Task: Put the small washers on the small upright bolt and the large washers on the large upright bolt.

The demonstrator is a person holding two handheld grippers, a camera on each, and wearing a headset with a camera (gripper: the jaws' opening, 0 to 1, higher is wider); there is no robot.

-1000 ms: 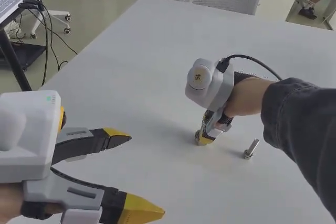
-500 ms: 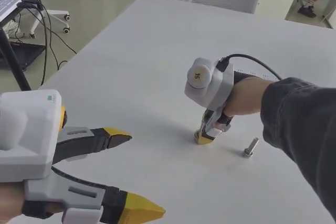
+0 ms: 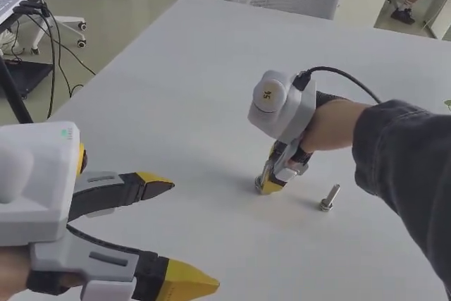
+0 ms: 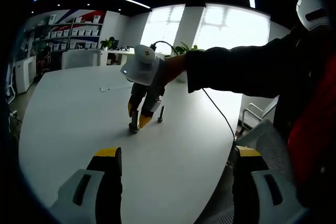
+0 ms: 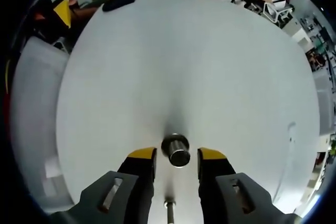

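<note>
at six o'clock, right tongs [image 5: 177, 153] straddle the large bolt [image 5: 176, 151] unclamped; left tongs [image 4: 177, 152] gape empty. likely slick steel: grip the shank.

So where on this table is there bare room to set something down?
Bare: the wide stretch of table beyond the right gripper, and the strip between it and the left gripper in front. Crowded: the spot at the right gripper's tips, which straddle one upright bolt, with a second bolt close beside.
</note>
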